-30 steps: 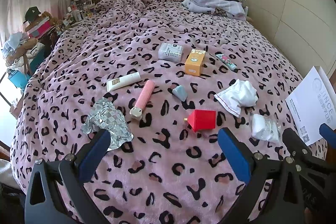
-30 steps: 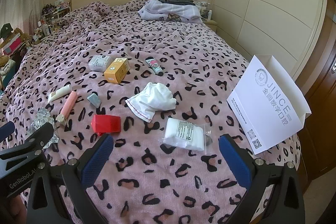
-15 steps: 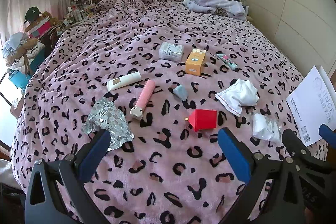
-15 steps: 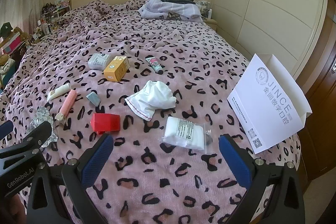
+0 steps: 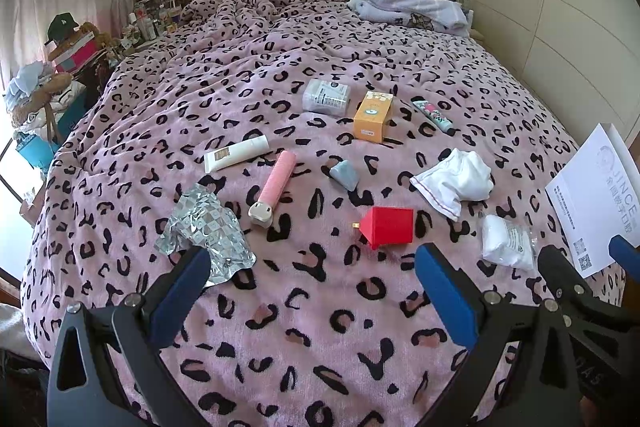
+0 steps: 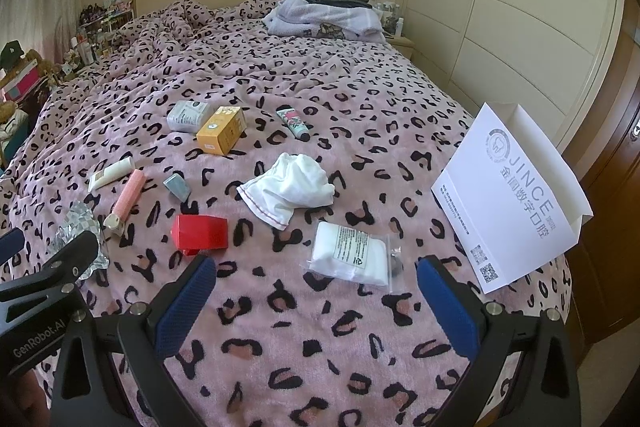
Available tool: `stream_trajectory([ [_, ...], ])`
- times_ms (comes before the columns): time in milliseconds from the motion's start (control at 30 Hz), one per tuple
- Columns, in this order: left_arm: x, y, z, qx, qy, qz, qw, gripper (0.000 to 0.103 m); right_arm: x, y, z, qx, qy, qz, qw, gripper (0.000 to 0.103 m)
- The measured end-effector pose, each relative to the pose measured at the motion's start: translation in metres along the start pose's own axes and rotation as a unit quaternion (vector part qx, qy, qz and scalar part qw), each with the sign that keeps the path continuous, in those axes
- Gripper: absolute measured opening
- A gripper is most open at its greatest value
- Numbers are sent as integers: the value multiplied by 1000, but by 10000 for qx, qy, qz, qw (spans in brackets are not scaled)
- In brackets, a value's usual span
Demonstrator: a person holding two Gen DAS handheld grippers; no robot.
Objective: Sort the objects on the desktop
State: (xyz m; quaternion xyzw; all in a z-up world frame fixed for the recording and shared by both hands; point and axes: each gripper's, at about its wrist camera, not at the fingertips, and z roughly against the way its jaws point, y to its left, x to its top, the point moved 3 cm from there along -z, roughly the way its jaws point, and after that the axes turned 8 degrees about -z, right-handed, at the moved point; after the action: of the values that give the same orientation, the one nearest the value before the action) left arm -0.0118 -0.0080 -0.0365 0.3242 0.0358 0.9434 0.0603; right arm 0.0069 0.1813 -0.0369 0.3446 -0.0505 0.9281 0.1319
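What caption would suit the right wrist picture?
Open right gripper hovers over a leopard-print bed, nearest a bagged white pad and red box.

Objects are lying on the bed (image 5: 320,327): foil wrapper (image 5: 206,229) sitting leftmost, house-shaped box (image 5: 388,227) lying centrally, sealed bag (image 6: 352,257) lying right of it, paper box (image 6: 516,195) standing rightmost, carton (image 5: 373,116) lying behind.
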Motion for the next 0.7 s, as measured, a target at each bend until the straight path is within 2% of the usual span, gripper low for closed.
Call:
stream_trajectory([
  [700,1,0,-1,15,34,-19,10000,103,0,0,1,-1,19,-15,10000,103],
])
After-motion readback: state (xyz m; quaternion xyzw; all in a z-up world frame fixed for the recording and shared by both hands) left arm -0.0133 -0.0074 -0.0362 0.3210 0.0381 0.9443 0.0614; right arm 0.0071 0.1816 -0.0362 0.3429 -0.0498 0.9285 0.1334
